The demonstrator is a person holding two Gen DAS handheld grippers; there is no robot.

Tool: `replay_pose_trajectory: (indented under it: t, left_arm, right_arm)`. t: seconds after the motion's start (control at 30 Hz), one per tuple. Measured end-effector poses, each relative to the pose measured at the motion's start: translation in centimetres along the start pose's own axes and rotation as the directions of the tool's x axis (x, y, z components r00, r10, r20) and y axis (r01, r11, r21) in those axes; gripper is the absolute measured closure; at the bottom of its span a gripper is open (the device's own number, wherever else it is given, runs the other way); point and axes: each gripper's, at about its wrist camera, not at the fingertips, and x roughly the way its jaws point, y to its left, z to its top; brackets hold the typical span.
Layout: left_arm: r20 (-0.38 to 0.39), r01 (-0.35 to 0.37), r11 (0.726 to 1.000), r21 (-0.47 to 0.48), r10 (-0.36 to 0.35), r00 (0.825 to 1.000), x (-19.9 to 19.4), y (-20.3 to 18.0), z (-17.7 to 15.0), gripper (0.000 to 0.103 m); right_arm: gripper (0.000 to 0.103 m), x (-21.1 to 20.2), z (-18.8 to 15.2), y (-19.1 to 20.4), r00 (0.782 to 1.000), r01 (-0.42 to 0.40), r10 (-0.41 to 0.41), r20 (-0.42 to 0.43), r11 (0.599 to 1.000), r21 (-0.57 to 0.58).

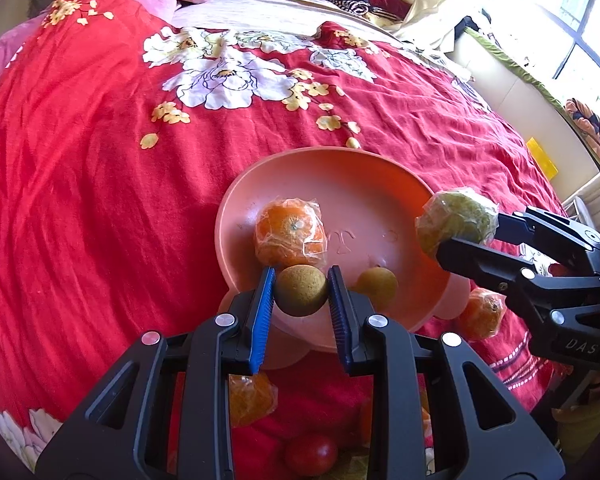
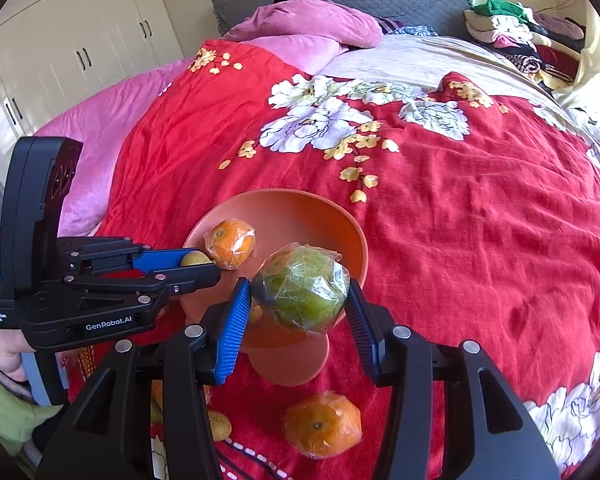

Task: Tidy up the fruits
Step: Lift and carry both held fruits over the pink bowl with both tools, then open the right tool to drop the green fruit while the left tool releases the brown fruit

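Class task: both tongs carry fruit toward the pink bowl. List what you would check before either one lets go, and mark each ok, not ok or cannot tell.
1. Left tongs grip the small brown fruit squarely: ok.
2. Right tongs grip the wrapped green fruit: ok.
3. Brown fruit is over the pink bowl: ok, just inside the near rim.
4. Green fruit is over the bowl: ok, near its rim.
5. Free space beside the wrapped orange and the small yellow fruit in the bowl: ok.
6. Bowl stands steady on the soft red bedspread: cannot tell.
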Motion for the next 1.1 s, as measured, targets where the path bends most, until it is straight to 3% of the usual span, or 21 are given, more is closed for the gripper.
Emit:
replay_pose_trajectory:
  t: [1.1]
  left_arm:
    - [0.004,0.019,1.000,-0.004,-0.019,1.000,0.3,0.5,0.3,0.083]
  right_arm:
    - [0.056,3.8,0.9,1.2,0.994,0.076,-0.085,-0.074,0.991,-0.110]
